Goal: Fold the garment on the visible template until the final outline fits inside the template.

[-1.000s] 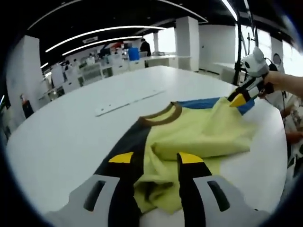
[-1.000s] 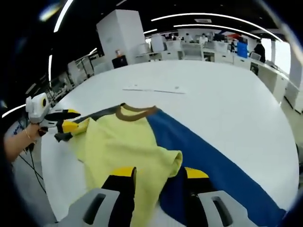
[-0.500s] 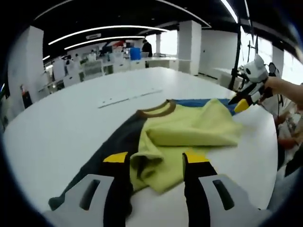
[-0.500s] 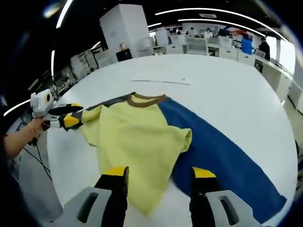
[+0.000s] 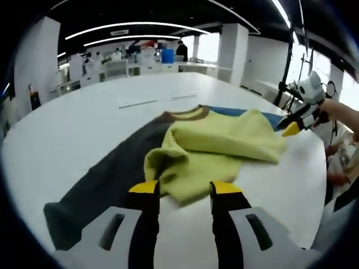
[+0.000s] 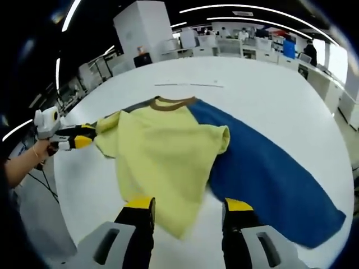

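Shirt [image 6: 168,151] lies on the white table [image 6: 269,101], yellow body bunched over itself, blue sleeve [image 6: 269,179] spread toward table edge in right gripper view, dark sleeve [image 5: 101,174] stretched out flat in left gripper view. Left gripper [image 5: 179,188] fingers apart, nothing between them, yellow hem just ahead. Right gripper [image 6: 185,204] fingers apart too, hem edge between the tips, not pinched. Thin strip [image 6: 190,85] lies beyond the collar [image 6: 171,102]. Lots of bare table beyond the collar; near edge close.
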`<control>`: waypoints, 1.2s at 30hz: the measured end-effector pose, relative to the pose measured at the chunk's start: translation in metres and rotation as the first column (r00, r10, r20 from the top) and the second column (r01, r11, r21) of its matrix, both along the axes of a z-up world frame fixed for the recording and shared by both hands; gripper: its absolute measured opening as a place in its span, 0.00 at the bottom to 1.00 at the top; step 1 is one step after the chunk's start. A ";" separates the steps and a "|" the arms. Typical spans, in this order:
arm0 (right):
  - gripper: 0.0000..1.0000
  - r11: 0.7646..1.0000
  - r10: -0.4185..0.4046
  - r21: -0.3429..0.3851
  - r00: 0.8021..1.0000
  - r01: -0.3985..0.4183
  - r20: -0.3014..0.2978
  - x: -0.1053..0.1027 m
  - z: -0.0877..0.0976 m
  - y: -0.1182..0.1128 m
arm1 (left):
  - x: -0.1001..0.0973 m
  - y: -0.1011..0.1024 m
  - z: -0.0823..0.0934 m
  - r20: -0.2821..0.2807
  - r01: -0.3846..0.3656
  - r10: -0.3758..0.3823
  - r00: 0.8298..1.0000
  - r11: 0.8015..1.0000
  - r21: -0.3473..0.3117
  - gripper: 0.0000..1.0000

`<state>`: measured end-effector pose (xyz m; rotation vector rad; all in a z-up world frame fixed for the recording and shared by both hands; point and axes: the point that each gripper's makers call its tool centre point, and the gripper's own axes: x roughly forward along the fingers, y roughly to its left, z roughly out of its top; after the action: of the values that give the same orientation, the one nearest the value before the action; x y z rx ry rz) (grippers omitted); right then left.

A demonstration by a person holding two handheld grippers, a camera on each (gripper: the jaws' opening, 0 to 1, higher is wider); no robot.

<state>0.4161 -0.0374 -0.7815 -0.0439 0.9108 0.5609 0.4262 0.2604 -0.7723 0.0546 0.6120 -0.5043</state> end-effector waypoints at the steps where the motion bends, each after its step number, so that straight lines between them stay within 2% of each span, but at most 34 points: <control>1: 0.43 1.000 -0.003 0.004 1.000 0.003 -0.006 -0.001 -0.001 0.000 | -0.001 0.000 -0.001 -0.005 -0.008 0.008 1.000 1.000 -0.011 0.31; 6: 0.38 1.000 -0.006 -0.018 1.000 0.006 -0.012 -0.009 -0.006 -0.001 | -0.003 0.001 -0.007 -0.040 -0.060 0.057 0.998 0.995 -0.075 0.28; 12: 0.32 1.000 -0.022 -0.017 1.000 0.022 -0.021 -0.017 -0.011 -0.001 | -0.003 0.004 -0.016 -0.102 -0.115 0.101 0.990 0.983 -0.142 0.19; 19: 0.25 0.998 -0.023 -0.053 1.000 0.023 -0.007 -0.025 -0.017 0.000 | -0.002 0.002 -0.018 -0.120 -0.132 0.113 0.986 0.977 -0.167 0.19; 22: 0.20 0.997 -0.020 -0.072 1.000 0.019 0.000 -0.027 -0.018 0.001 | -0.004 0.000 -0.023 -0.135 -0.127 0.107 0.985 0.981 -0.150 0.18; 29: 0.10 0.993 -0.019 -0.117 1.000 0.022 0.022 -0.027 -0.020 0.001 | -0.001 -0.003 -0.021 -0.134 -0.144 0.122 0.984 0.975 -0.170 0.13; 33: 0.07 0.994 -0.030 -0.104 0.999 0.032 0.020 -0.027 -0.020 0.000 | 0.003 -0.001 -0.014 -0.093 -0.146 0.131 0.987 0.975 -0.171 0.14; 36: 0.02 0.995 -0.031 -0.097 0.999 0.033 0.015 -0.027 -0.021 0.000 | 0.005 0.000 -0.010 -0.072 -0.132 0.122 0.990 0.976 -0.171 0.09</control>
<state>0.3890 -0.0377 -0.8023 -0.1212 0.9239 0.4856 0.4311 0.2600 -0.7824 -0.1668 0.6240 -0.4350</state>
